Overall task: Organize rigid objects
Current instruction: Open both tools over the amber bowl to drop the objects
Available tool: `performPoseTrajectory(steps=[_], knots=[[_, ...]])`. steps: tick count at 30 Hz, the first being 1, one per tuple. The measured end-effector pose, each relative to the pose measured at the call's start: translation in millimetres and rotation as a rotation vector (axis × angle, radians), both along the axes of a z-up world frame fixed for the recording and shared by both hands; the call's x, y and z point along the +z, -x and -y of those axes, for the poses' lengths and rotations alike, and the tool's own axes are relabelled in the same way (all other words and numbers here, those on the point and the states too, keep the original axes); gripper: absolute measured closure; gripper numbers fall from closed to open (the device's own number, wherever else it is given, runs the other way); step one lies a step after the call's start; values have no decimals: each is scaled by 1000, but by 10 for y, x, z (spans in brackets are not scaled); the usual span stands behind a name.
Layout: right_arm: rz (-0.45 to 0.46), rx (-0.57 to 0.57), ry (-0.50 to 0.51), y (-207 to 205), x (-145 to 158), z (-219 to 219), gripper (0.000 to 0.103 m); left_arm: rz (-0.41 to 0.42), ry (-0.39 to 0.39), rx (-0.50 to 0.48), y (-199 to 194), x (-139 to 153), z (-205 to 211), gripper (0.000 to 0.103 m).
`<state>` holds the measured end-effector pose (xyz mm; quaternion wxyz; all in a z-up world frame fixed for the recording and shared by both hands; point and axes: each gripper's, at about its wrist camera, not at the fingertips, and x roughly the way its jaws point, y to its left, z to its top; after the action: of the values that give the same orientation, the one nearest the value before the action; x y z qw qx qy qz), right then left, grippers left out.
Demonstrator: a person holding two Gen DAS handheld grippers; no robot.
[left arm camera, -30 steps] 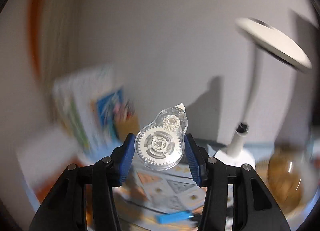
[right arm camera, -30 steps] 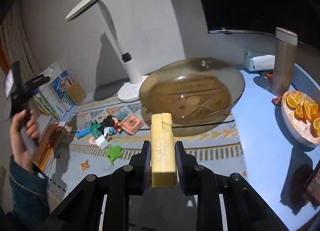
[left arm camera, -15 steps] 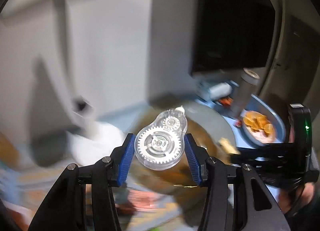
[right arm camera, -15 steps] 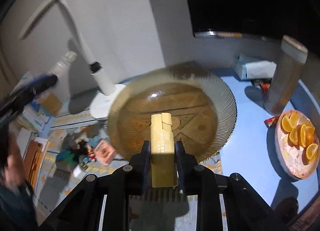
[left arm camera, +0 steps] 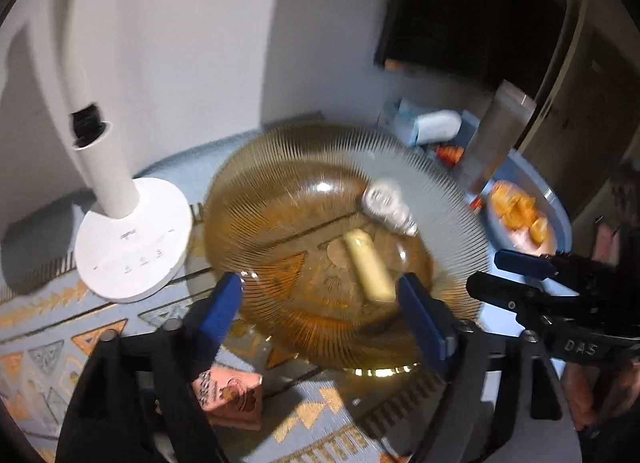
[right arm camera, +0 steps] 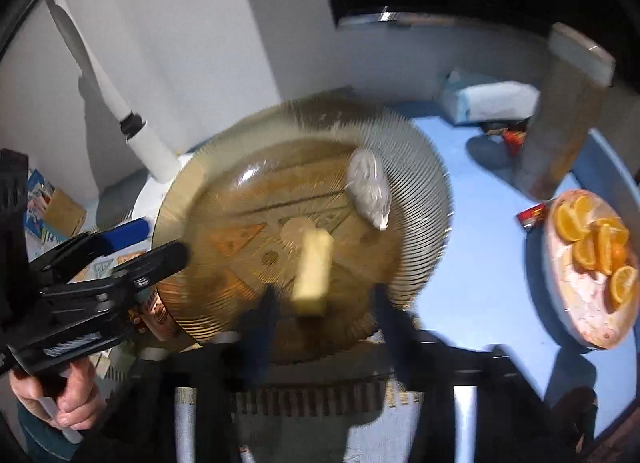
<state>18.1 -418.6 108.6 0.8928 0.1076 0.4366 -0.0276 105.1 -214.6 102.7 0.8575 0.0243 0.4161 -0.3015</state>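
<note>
A ribbed amber glass bowl stands on the patterned mat. Inside it lie a clear correction-tape dispenser and a gold box, both blurred. My left gripper hovers over the bowl's near rim, its jaws opening, with nothing pressed between the blue pads. My right gripper hangs over the bowl's other side, its jaws also opening. The gold box sits loose just ahead of its blurred fingers. Each gripper shows in the other's view: left gripper, right gripper.
A white lamp base stands left of the bowl. A pink box lies on the mat by the bowl's near side. A plate of orange slices, a tall tumbler and a tissue pack stand to the right.
Both grippers swung over the bowl and opened. The tape dispenser left the left jaws and the gold box left the right jaws; both now lie in the bowl.
</note>
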Motion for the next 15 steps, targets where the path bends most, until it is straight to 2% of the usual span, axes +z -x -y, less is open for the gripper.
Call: performPoseTrajectory(steps=[3, 6, 8, 9, 10, 13, 14, 15], knots=[[40, 6, -14, 186, 122, -36, 44, 21, 53, 37, 149, 196, -370, 20], [101, 59, -65, 439, 244, -212, 44, 99, 66, 89, 419, 408, -780, 18], [149, 113, -62, 617, 315, -440, 43, 167, 61, 139, 662, 559, -1082, 13], [171, 138, -58, 687, 328, -557, 42, 196, 61, 159, 778, 619, -1217, 4], [197, 174, -53, 772, 339, -729, 40, 226, 61, 186, 896, 672, -1350, 1], [237, 231, -66, 927, 217, -1056, 21, 320, 83, 286, 1294, 721, -1791, 0], [252, 239, -77, 963, 132, -1149, 16, 335, 83, 312, 1396, 681, -1918, 0], [261, 244, -76, 992, 30, -1226, 15, 338, 76, 337, 1464, 613, -2038, 0]])
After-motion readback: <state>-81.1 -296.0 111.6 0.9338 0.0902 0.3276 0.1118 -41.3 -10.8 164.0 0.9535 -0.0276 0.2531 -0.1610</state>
